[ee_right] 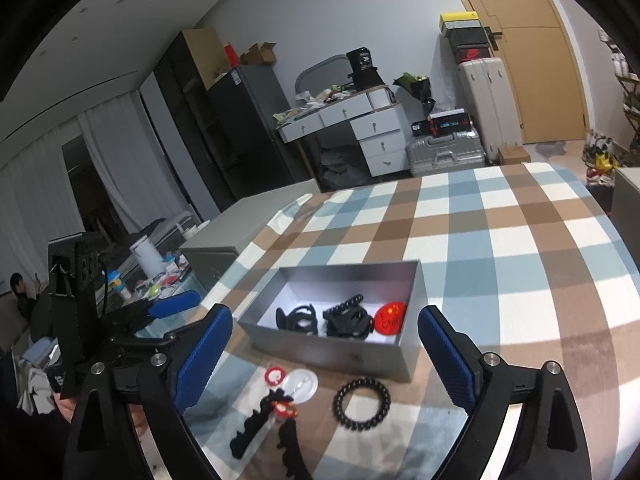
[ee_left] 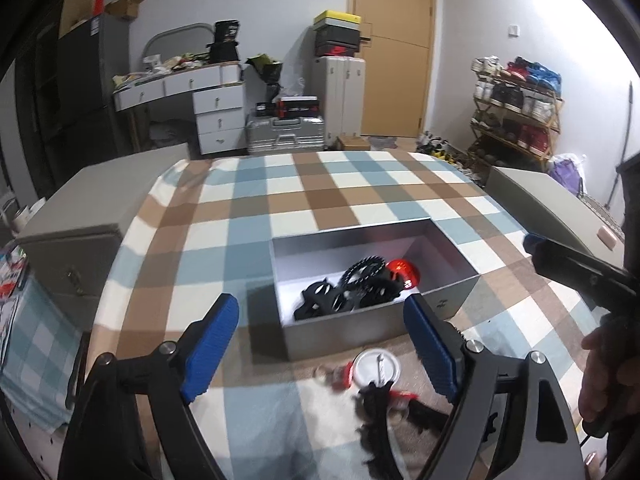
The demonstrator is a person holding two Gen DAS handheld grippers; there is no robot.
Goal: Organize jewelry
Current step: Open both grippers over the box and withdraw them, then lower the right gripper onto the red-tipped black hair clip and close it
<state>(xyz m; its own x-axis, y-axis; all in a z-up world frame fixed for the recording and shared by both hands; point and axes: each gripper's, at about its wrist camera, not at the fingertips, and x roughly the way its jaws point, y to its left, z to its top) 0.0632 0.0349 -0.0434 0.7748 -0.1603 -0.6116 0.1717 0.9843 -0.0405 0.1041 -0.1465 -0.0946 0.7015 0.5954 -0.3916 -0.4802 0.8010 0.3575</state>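
Observation:
An open grey box [ee_left: 340, 336] [ee_right: 332, 354] sits on the checked tablecloth [ee_left: 320, 196]. It holds black hair clips [ee_left: 352, 292] [ee_right: 344, 316] and a red round badge [ee_left: 402, 272] [ee_right: 390, 318]. On the cloth in front of it lie a white round badge [ee_left: 378, 368] [ee_right: 300, 386], a small red-and-white piece [ee_right: 275, 376], a black claw clip [ee_right: 256, 424] and a black beaded bracelet [ee_right: 362, 400]. My left gripper [ee_left: 320, 312] hangs open above these loose pieces, nothing between its blue pads. My right gripper [ee_right: 325, 318] is open too and empty, just short of the box.
Grey cabinets flank the table at the left [ee_left: 72, 216] and right [ee_left: 532, 196]. A hand [ee_left: 608, 360] holds the other gripper at the right edge. A cluttered low table [ee_right: 160, 280] stands to the left, and a person [ee_right: 18, 292] sits far left.

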